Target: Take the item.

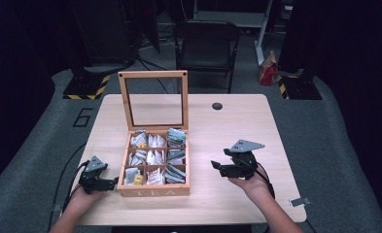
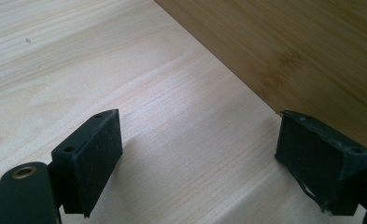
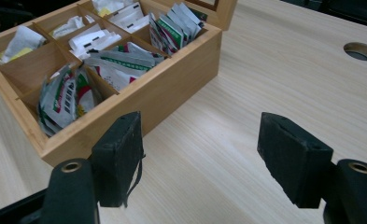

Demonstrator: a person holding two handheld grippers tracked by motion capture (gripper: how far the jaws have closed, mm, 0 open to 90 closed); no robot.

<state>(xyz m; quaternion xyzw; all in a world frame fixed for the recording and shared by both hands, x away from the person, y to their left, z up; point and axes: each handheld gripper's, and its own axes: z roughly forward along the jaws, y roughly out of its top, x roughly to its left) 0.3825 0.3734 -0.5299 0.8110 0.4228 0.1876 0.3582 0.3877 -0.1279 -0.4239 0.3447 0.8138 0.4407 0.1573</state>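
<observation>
A wooden tea box (image 1: 153, 190) marked TEA stands in the middle of the table with its glass-paned lid (image 1: 153, 99) raised upright. Its nine compartments hold several tea bags (image 1: 154, 158). My left gripper (image 1: 112, 183) rests low on the table just left of the box, open and empty. In the left gripper view the gripper (image 2: 197, 158) spans bare wood, with the box's side wall (image 2: 302, 51) close to the right pad. My right gripper (image 1: 217, 167) hovers right of the box, open and empty. In the right gripper view the gripper (image 3: 200, 156) faces the box (image 3: 167, 88) and its tea bags (image 3: 120, 63).
The light wooden table (image 1: 237, 126) has a round cable hole (image 1: 217, 106) behind the box, also in the right gripper view as a hole (image 3: 361, 51). A black folding chair (image 1: 206, 46) stands beyond the far edge. A small metal clip (image 1: 299, 201) lies near the front right corner.
</observation>
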